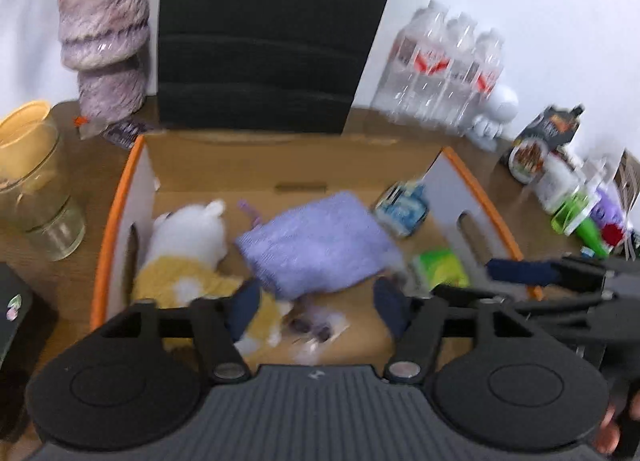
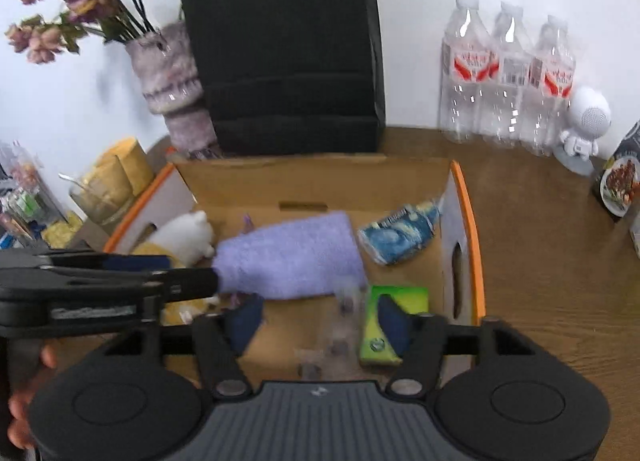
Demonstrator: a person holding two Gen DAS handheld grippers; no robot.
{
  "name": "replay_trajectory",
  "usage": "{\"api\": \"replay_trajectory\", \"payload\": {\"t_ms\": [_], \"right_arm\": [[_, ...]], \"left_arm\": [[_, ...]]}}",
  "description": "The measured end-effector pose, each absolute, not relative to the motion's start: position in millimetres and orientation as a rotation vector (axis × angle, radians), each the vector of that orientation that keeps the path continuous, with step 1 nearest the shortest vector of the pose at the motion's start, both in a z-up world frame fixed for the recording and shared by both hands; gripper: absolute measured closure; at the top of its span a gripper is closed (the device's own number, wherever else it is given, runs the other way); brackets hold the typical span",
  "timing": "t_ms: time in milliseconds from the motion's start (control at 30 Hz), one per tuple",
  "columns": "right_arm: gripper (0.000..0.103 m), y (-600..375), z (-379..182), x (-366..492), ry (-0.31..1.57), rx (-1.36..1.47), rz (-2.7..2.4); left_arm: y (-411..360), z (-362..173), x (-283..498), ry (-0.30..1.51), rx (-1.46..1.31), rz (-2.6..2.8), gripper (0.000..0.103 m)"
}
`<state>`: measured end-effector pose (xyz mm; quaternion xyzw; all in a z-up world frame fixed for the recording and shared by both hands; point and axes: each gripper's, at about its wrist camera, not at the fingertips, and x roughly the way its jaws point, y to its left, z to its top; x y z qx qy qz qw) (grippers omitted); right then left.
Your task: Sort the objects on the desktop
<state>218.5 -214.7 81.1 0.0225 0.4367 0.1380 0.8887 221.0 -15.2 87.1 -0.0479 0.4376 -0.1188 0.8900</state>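
An open cardboard box with orange rims [image 1: 120, 197] [image 2: 468, 197] stands on the wooden desk. In it lie a purple knitted cloth [image 1: 316, 241] [image 2: 292, 253], a white and yellow plush toy [image 1: 188, 249] [image 2: 184, 237], a blue tissue pack [image 1: 402, 207] [image 2: 400, 235] and a green pack [image 1: 440, 267] [image 2: 394, 297]. My left gripper [image 1: 318, 309] is open above the box's near part, with a blurred whitish item with dark spots [image 1: 316, 331] just below it. My right gripper [image 2: 320, 321] is open over the box beside the green pack; the same blurred item [image 2: 340, 325] shows between its fingers.
A black bag [image 2: 280, 45] stands behind the box. A vase with flowers [image 2: 172, 73] and a glass jar [image 1: 36, 185] are on the left. Three water bottles [image 2: 508, 77], an astronaut figure [image 2: 584, 125] and several packaged goods [image 1: 560, 185] are on the right.
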Motion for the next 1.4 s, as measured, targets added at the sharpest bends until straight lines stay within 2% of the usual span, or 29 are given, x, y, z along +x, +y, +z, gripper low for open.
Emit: {"api": "replay_trajectory", "payload": {"t_ms": [67,200,300,367,800,1167,1400], "right_arm": [[0.032,-217,75,223,0.968,0.044,0.25],[0.025,-216,67,230,1.113,0.029,0.149],[0.019,-214,66,220,1.133,0.027,0.149],[0.018,-213,66,214,1.132,0.033,0.139],[0.017,-210,57,213,1.148,0.063,0.109],[0.017,-203,106,187,1.051,-0.012,0.157],[0.016,-205,127,147,1.03,-0.059,0.184]], "left_arm": [[-10,86,222,0.946,-0.089,-0.222,0.03],[0,95,215,0.957,-0.09,-0.238,0.012],[4,95,206,0.972,-0.079,-0.244,0.007],[8,93,199,0.971,-0.073,-0.254,0.004],[32,66,204,0.985,-0.067,-0.212,0.007],[11,110,182,0.969,-0.005,-0.199,0.007],[3,130,138,0.9,0.031,-0.165,0.004]]}}
